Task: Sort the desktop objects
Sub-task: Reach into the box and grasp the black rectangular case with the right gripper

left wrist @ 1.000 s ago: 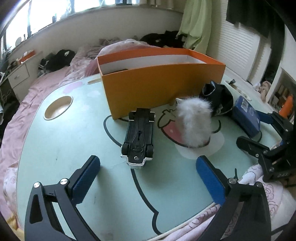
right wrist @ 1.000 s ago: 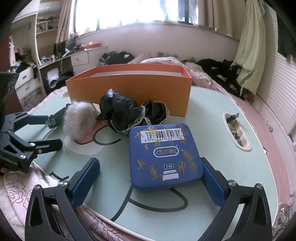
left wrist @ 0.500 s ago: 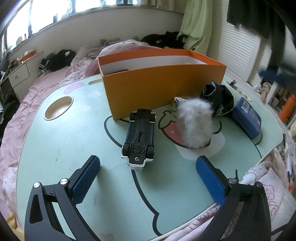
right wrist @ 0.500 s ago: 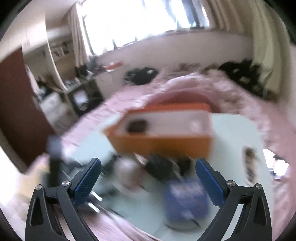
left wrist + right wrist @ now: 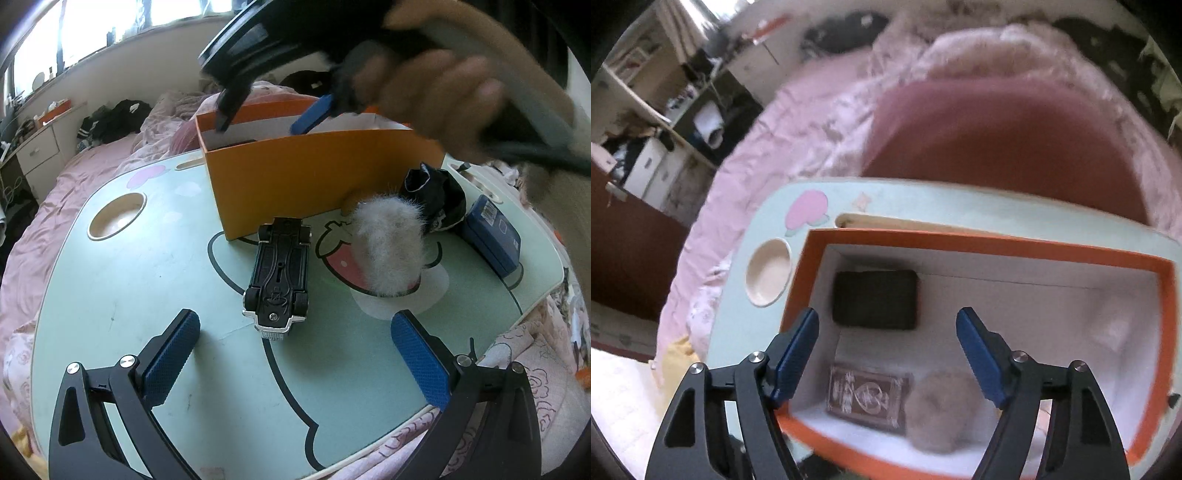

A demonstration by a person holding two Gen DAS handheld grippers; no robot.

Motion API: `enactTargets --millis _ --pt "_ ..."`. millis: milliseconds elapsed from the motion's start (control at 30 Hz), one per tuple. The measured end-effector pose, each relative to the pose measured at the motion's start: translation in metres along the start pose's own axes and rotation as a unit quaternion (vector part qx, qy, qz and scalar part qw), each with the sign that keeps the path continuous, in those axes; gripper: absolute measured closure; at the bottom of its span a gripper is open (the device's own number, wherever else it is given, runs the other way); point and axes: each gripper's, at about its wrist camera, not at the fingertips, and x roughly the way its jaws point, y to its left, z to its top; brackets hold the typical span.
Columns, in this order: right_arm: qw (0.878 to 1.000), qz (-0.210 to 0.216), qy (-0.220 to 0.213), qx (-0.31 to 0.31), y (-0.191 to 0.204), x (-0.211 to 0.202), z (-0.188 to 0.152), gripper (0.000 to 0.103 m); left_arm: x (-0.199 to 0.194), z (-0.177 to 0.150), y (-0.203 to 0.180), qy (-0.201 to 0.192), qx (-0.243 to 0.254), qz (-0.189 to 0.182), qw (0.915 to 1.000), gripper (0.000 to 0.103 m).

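Orange cardboard box (image 5: 325, 177) at table (image 5: 122, 295) far edge; inside: black pouch (image 5: 875, 299), brown card pack (image 5: 868, 395), fur ball (image 5: 942, 406). Toy car (image 5: 279, 273) belly-up just ahead of left gripper (image 5: 295, 354), jaws wide, empty. Rigid, light, likely slick; clamp across flanks mid-chassis, off wheels. White pompom (image 5: 388, 247) soft, compresses. Right gripper (image 5: 886, 347) above box, jaws closing, nothing between.

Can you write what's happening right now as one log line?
right tongs: over orange cardboard box, closing, empty | left tongs: open, empty | upside-down black toy car: on table
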Motion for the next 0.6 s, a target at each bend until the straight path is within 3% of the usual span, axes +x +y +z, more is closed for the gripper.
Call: enactTargets --millis 233,400,600 --pt "0.997 -0.053 0.050 -0.030 0.015 0.026 0.014 0.028 0.001 0.000 0.000 -0.002 0.000 -0.001 1.0000 0.000" --pt "0.998 0.008 0.067 -0.002 0.004 0.028 0.016 0.043 0.000 -0.001 0.000 -0.002 -0.001 -0.002 1.0000 0.000" --pt "0.998 -0.004 0.057 0.018 -0.021 0.012 0.006 0.044 0.001 0.001 0.001 -0.002 -0.001 0.000 1.0000 0.000"
